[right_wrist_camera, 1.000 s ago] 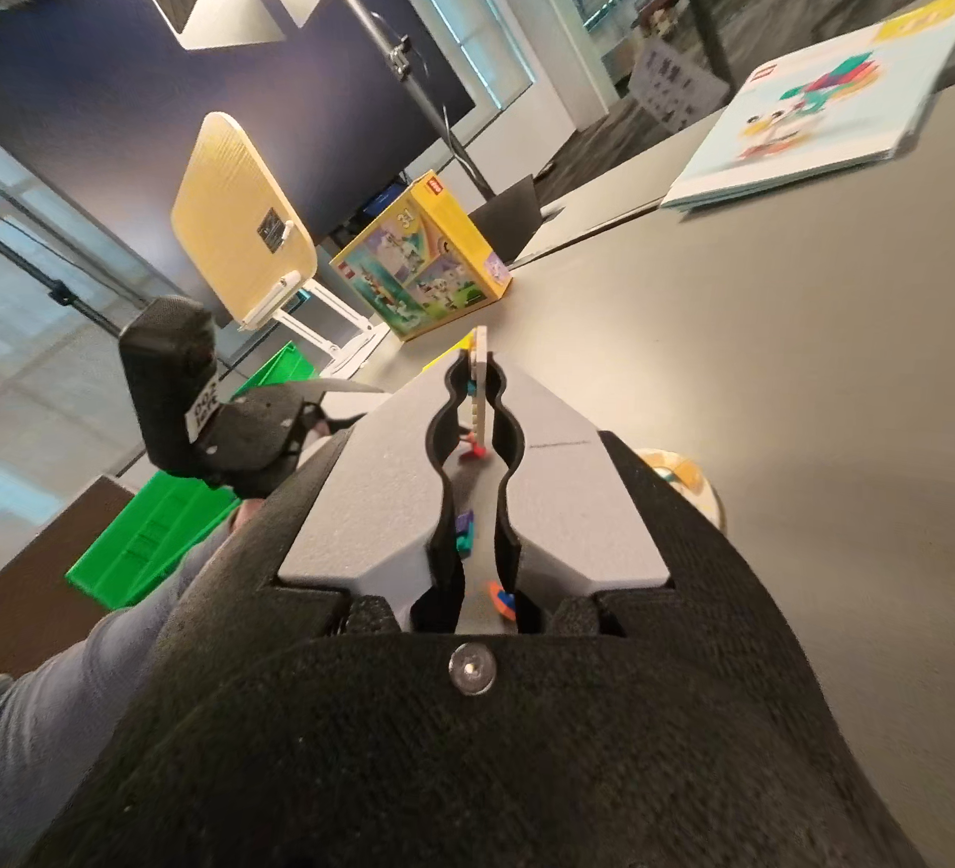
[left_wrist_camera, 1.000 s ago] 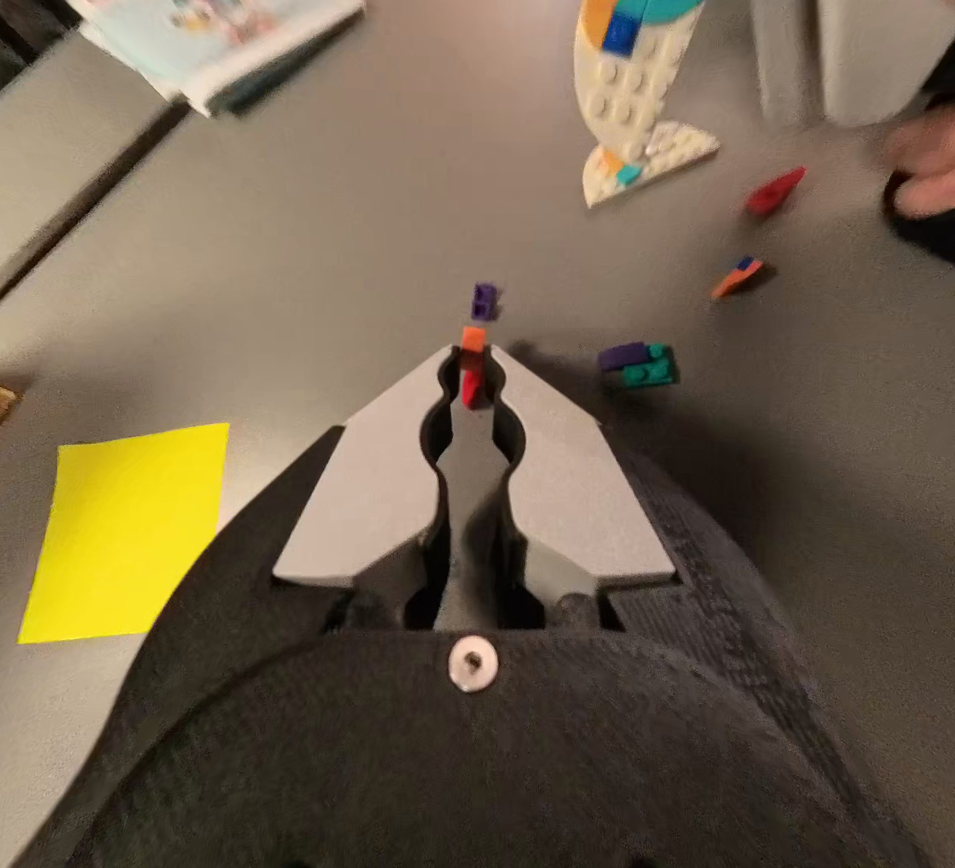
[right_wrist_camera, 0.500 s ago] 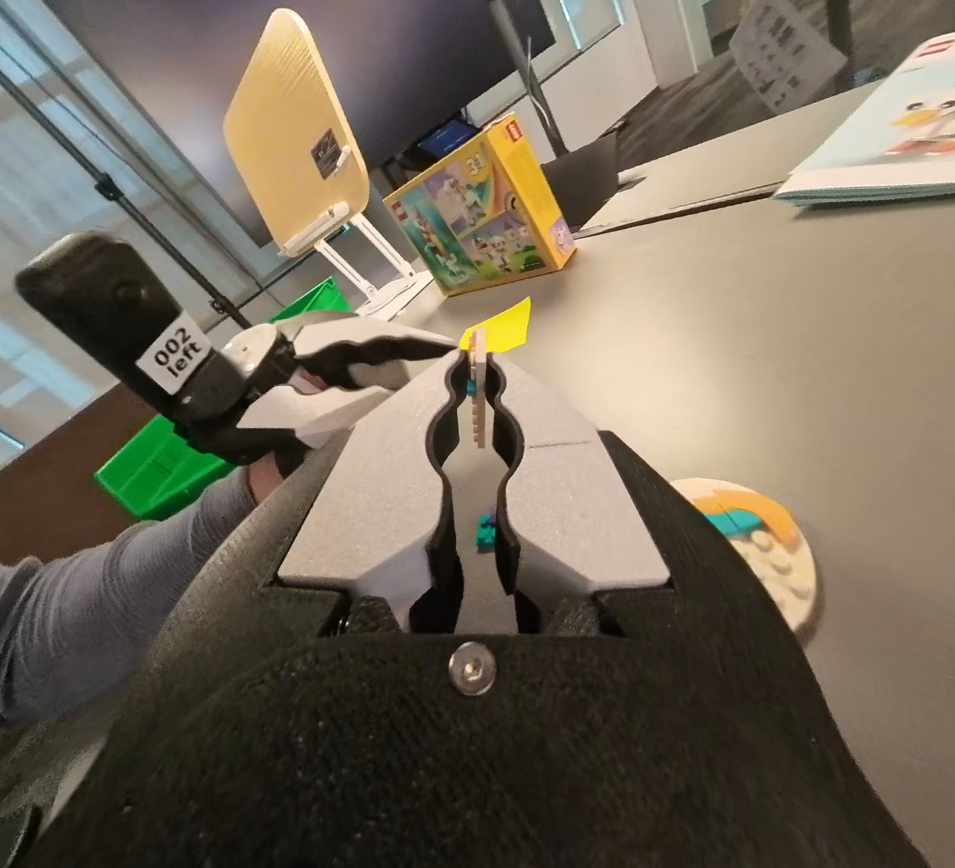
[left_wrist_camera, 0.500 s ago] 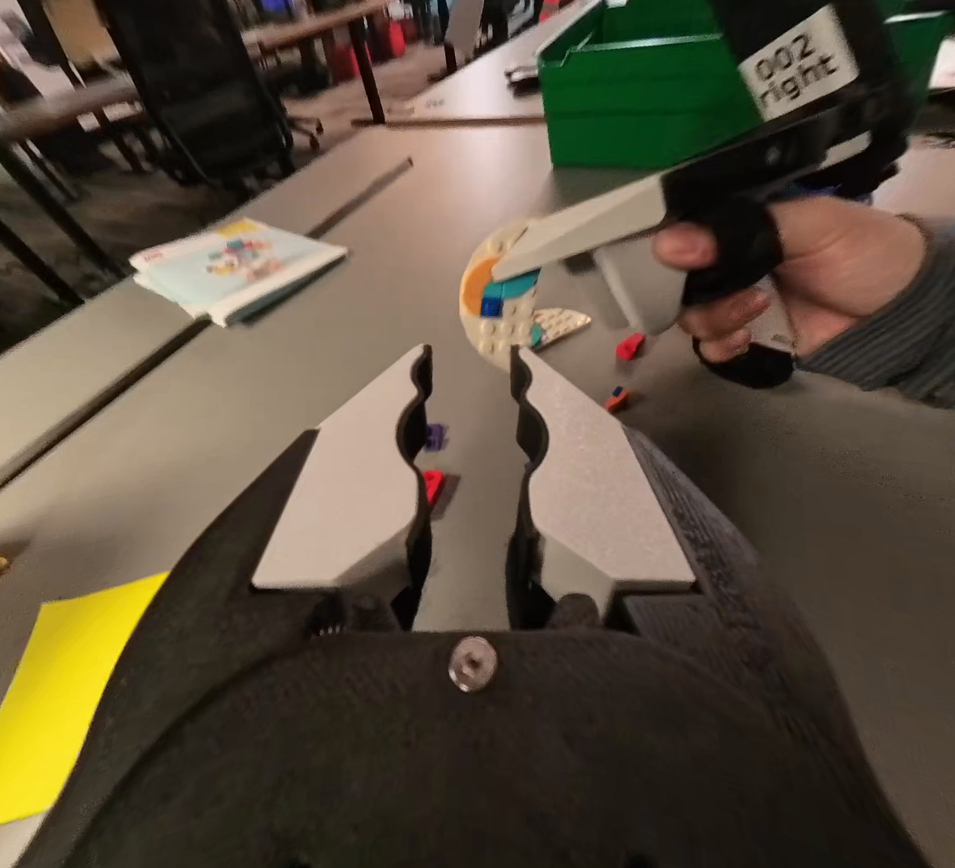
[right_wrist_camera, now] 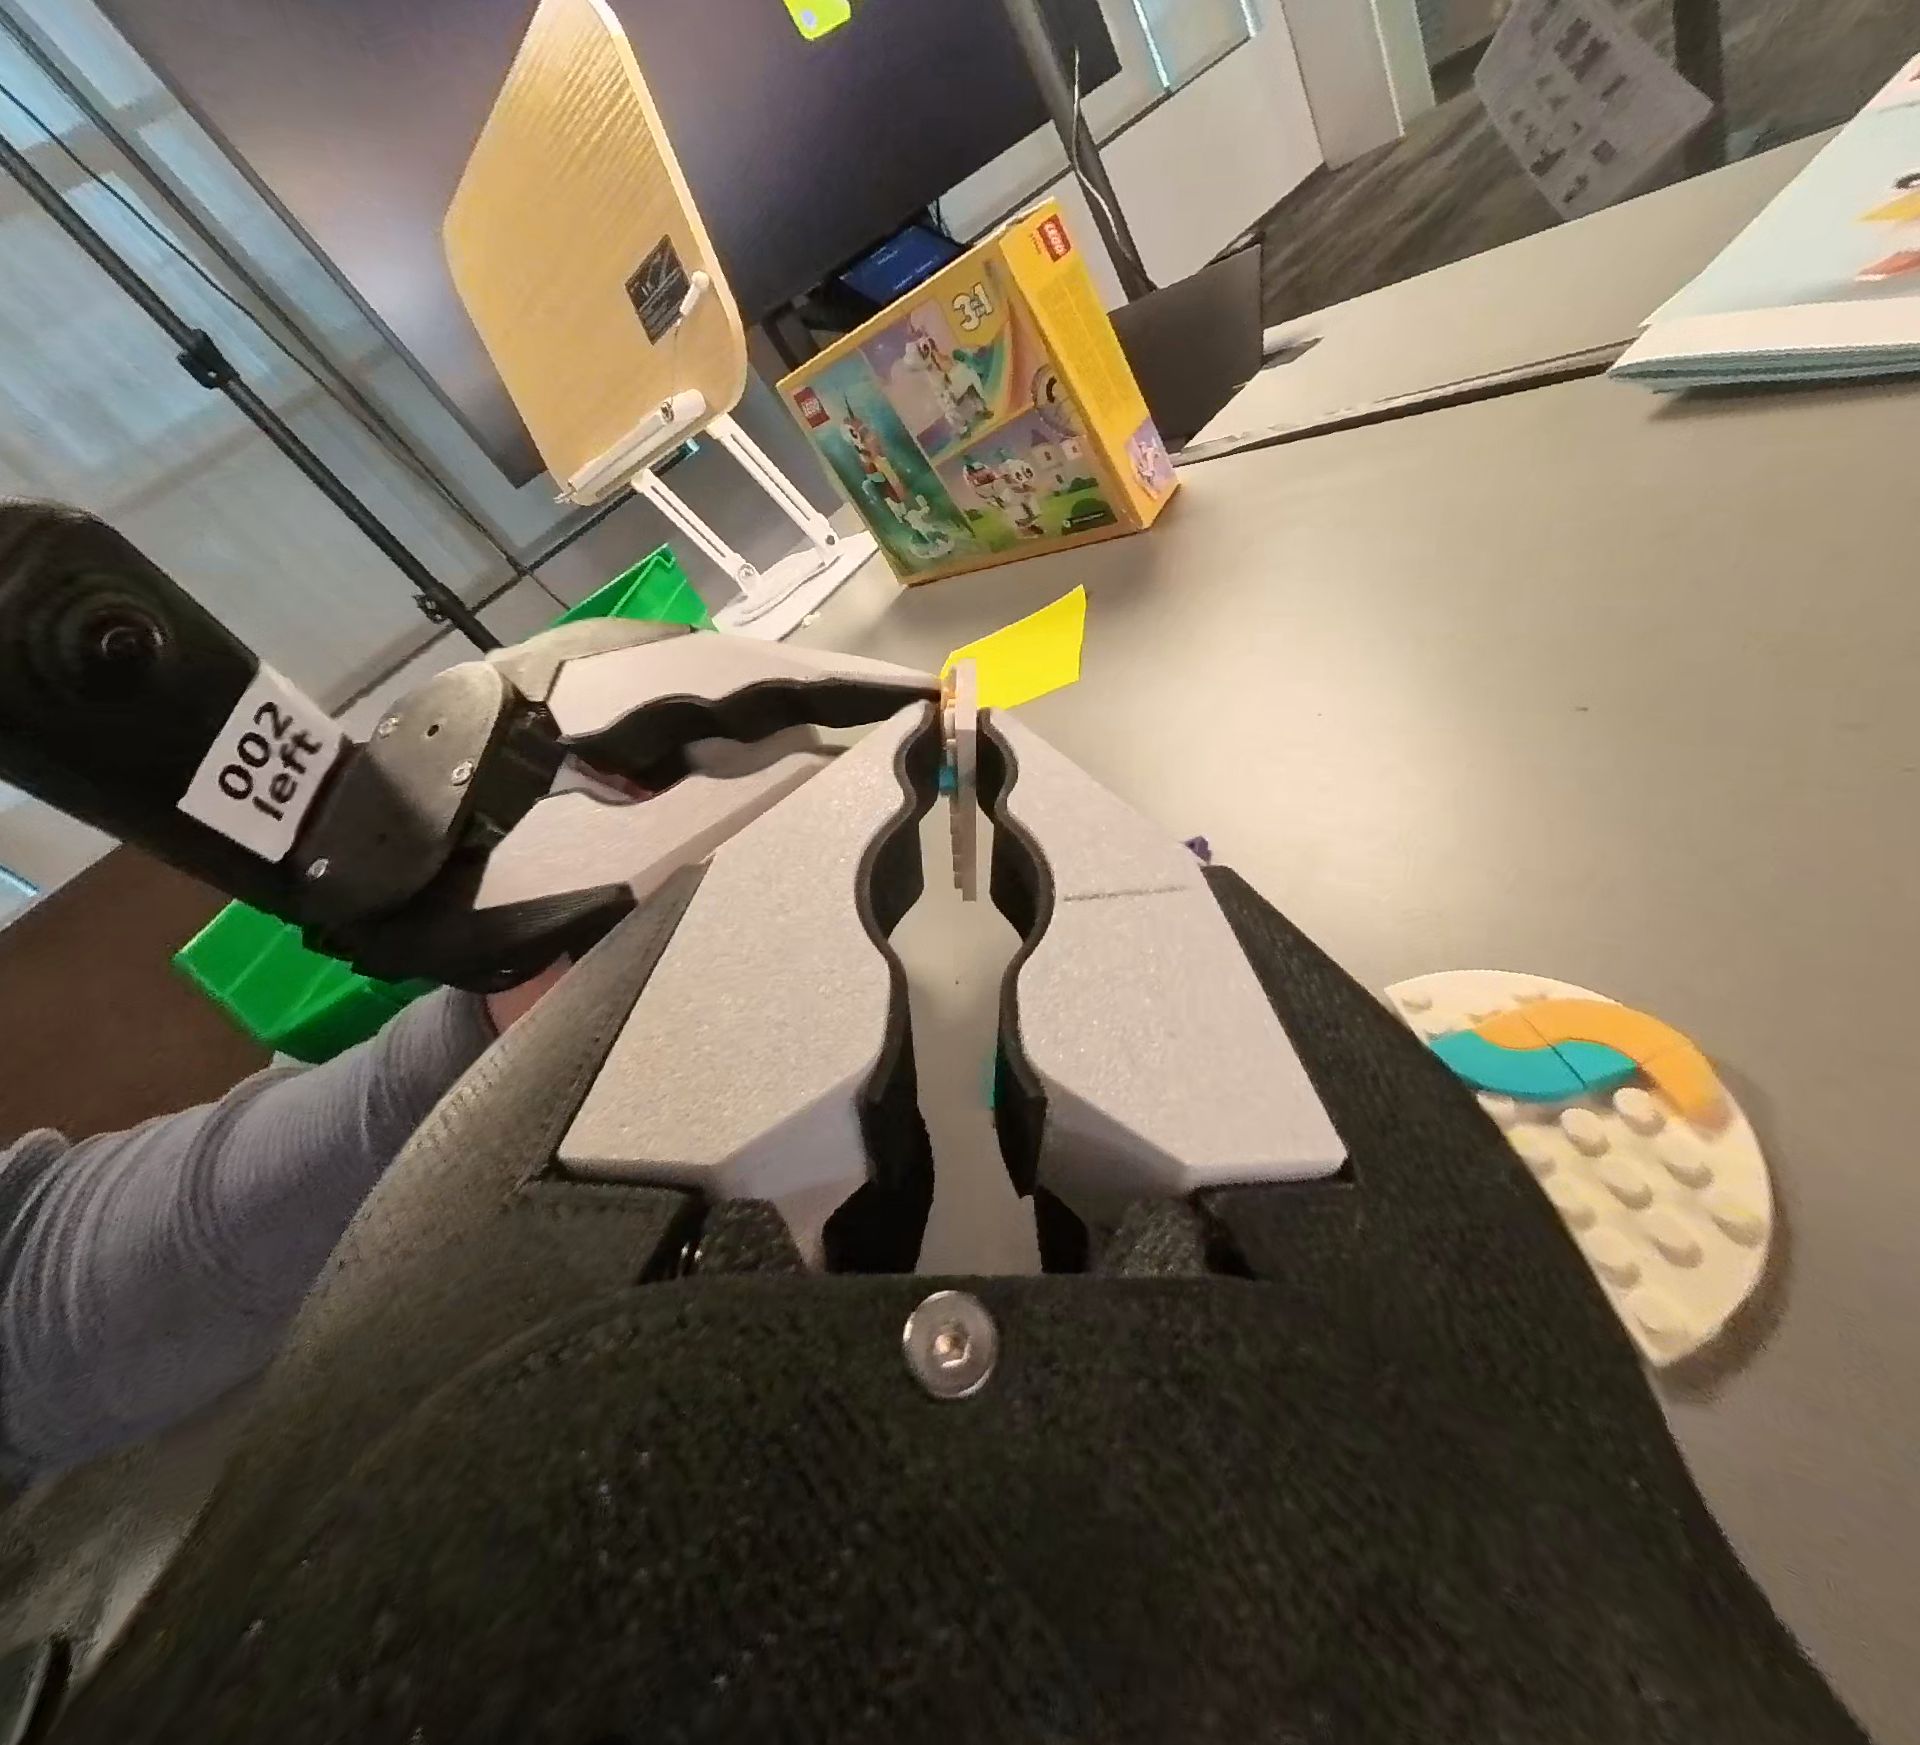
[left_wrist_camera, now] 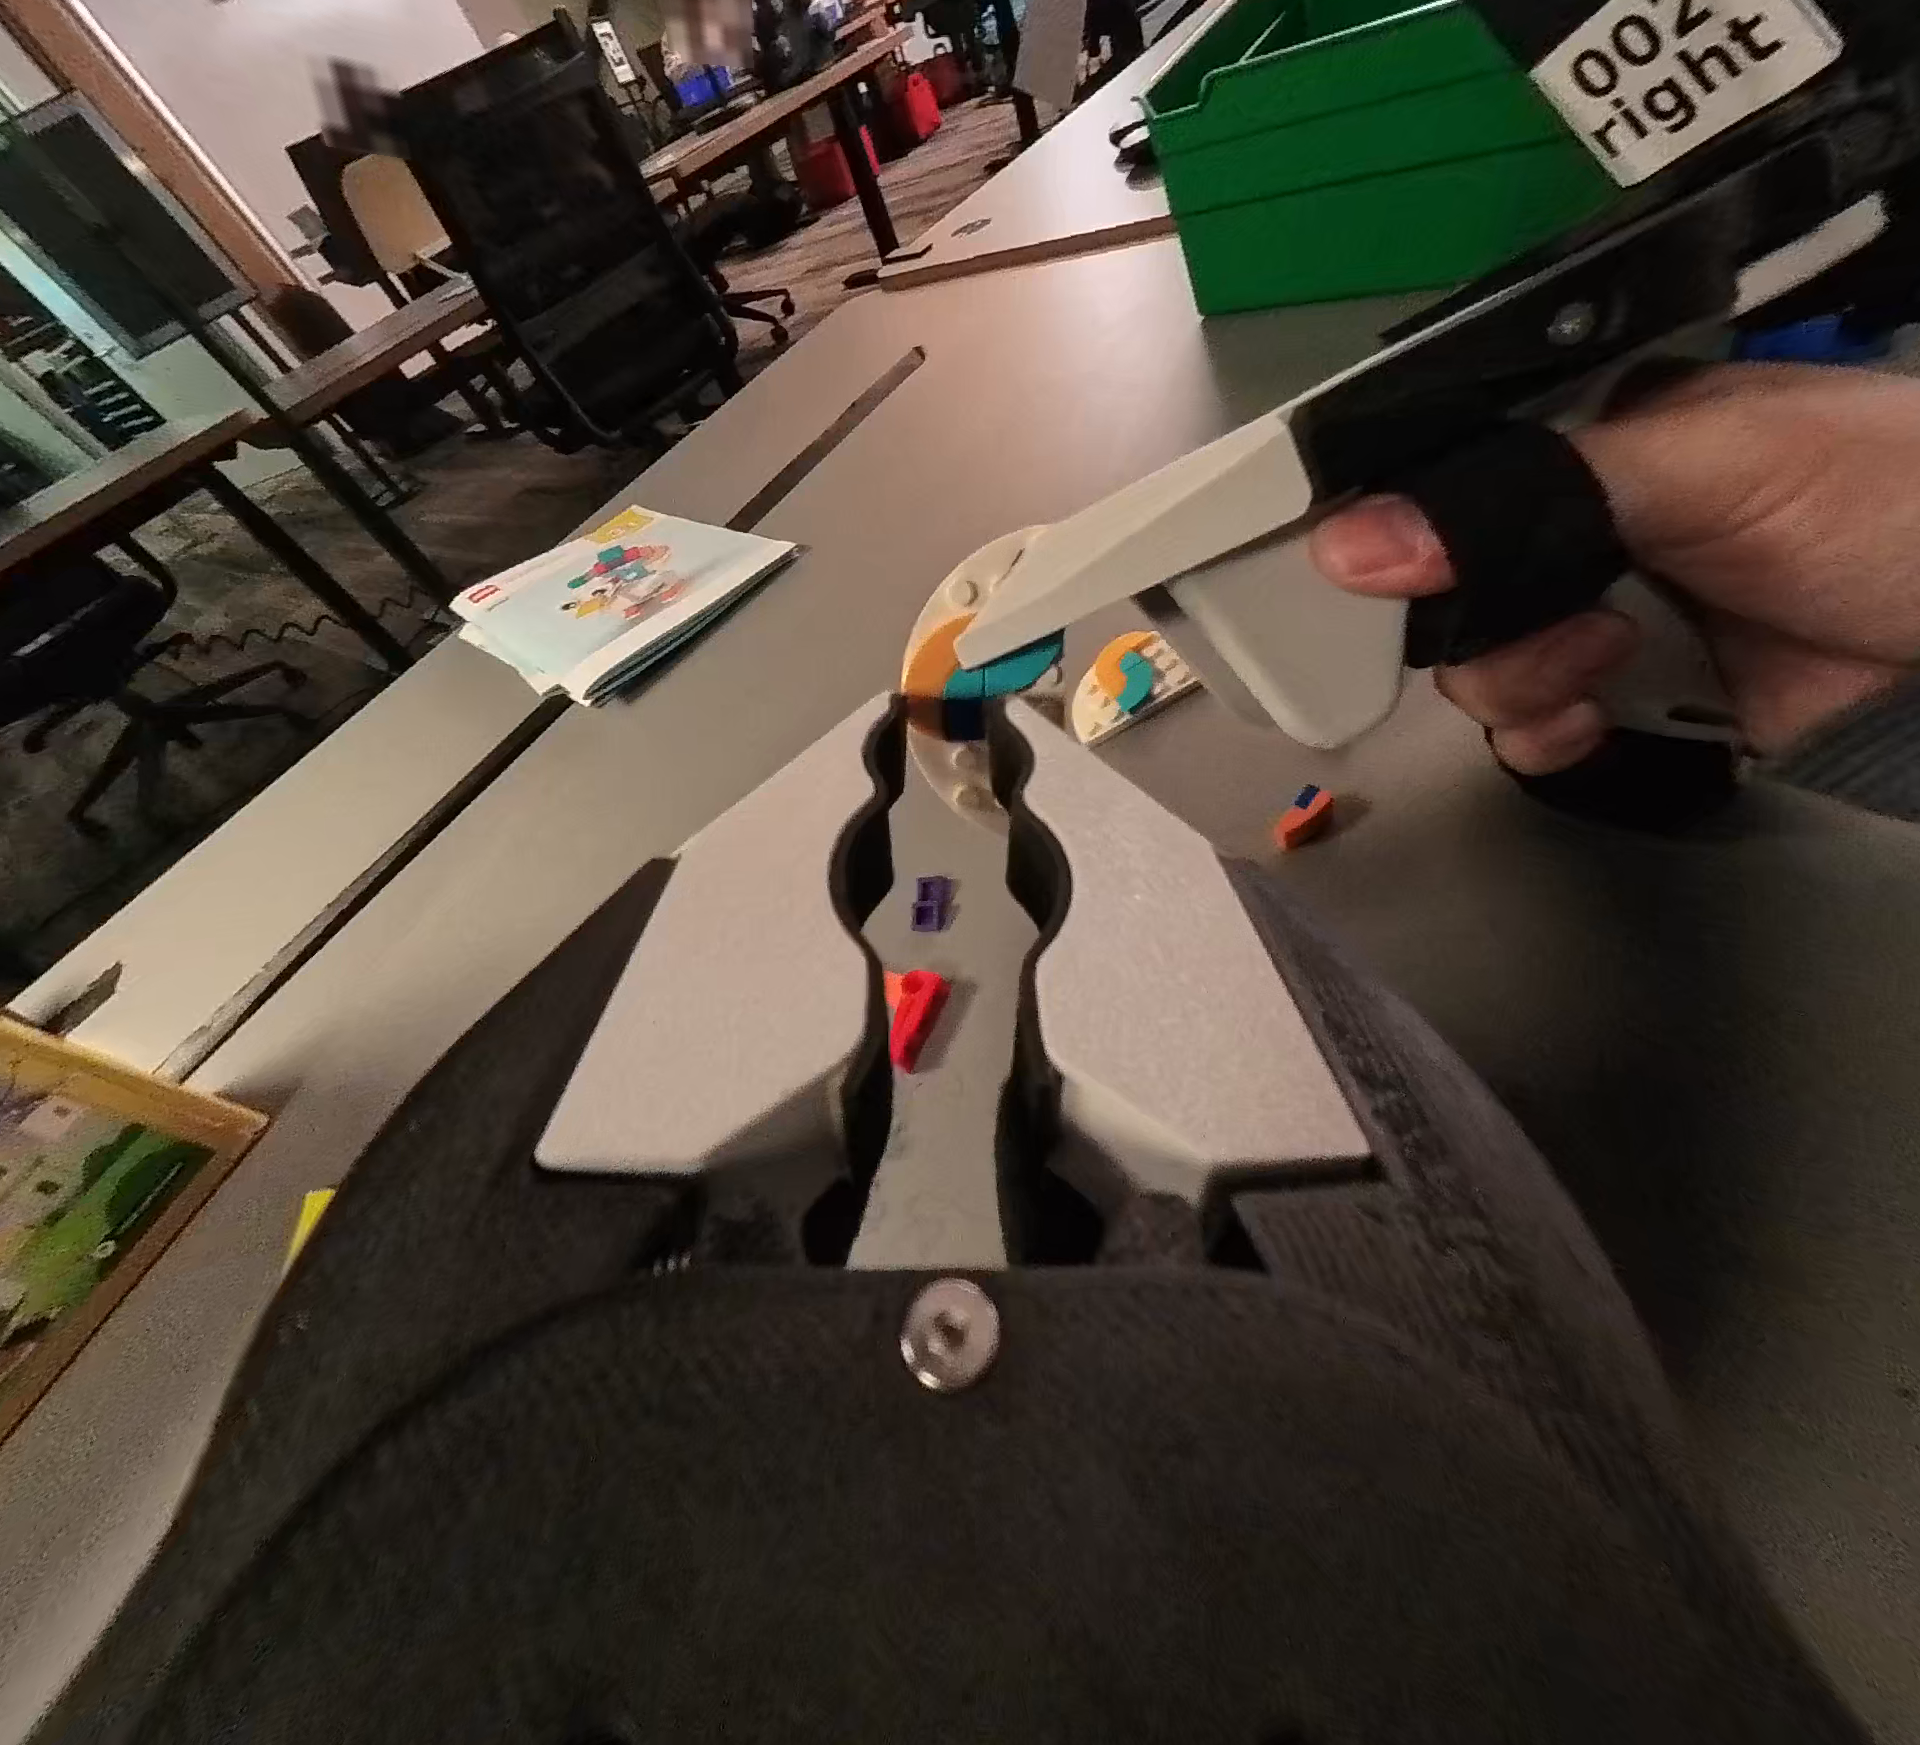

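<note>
Reaching the half-open, now empty left gripper (left_wrist_camera: 943, 721) away from the dropped red piece (left_wrist_camera: 914, 1020) at 6 o'clock toward the round plate (left_wrist_camera: 966, 776), pinched in the closed right gripper (right_wrist_camera: 961, 731).

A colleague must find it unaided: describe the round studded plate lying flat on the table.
On the grey table, look just right of the right tongs. The round cream plate lies flat there, with a teal and an orange arc on top. Its twin stands on edge, clamped in those tongs.
</note>
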A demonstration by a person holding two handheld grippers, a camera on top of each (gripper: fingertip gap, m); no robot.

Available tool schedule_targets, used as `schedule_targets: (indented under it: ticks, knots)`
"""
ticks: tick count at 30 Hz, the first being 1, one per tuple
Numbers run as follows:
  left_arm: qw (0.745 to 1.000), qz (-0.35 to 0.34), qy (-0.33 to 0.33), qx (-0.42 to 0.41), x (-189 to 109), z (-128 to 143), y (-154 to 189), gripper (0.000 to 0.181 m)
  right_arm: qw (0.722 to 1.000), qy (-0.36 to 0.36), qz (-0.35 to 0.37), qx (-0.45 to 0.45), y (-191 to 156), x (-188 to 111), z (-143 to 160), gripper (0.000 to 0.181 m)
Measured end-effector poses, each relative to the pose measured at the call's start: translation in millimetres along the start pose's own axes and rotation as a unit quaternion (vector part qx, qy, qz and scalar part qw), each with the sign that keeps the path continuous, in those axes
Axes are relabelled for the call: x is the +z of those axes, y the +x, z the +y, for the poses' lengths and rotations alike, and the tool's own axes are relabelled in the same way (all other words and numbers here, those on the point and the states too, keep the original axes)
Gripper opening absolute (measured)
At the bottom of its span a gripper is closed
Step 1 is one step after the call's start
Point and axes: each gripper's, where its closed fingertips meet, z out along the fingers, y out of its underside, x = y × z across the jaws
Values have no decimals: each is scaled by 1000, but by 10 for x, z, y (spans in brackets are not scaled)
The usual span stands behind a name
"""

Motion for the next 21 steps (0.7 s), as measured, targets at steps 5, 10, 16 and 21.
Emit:
schedule_targets:
  ticks: [5, 10, 16, 21]
  knots:
    - [1000, -17, -16, 12, 13, 31, -27, 12, 1000, 9, 14, 9, 23, 20, 14, 3]
    - [999, -33, -18, 17, 19, 28, -56, 22, 1000, 17, 16, 8, 17, 17, -5, 3]
    - [999, -25, -17, 11, 23, 17, -31, 14, 1000, 18, 12, 5, 7, 12, -9, 3]
    - [1000, -21, -16, -12, 20, 21, -45, 19, 999, 30, 11, -2, -2, -10, -55, 3]
